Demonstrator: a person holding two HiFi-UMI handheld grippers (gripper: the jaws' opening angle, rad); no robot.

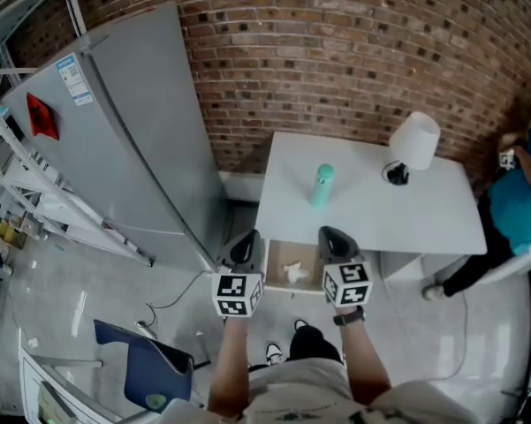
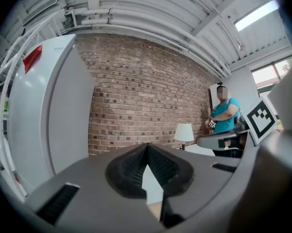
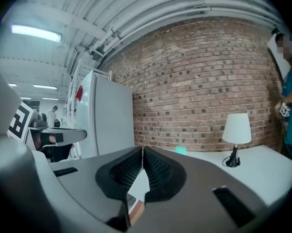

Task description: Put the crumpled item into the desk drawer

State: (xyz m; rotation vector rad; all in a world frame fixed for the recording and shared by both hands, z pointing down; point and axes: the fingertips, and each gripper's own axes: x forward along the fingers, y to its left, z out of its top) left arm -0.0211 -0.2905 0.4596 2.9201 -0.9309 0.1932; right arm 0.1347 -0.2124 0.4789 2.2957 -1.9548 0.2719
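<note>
The crumpled white item (image 1: 295, 273) lies inside the open drawer (image 1: 276, 256) under the front edge of the white table (image 1: 380, 219). The person holds the left tool (image 1: 246, 238) and the right tool (image 1: 335, 235) above that drawer, and the item shows between them. Each tool's jaws are closed tip to tip with nothing gripped, while on the table a teal bottle (image 1: 322, 185) and a white-shaded lamp (image 1: 413, 141) stand well apart, and a grey fridge (image 1: 132, 140) stands off to the left
</note>
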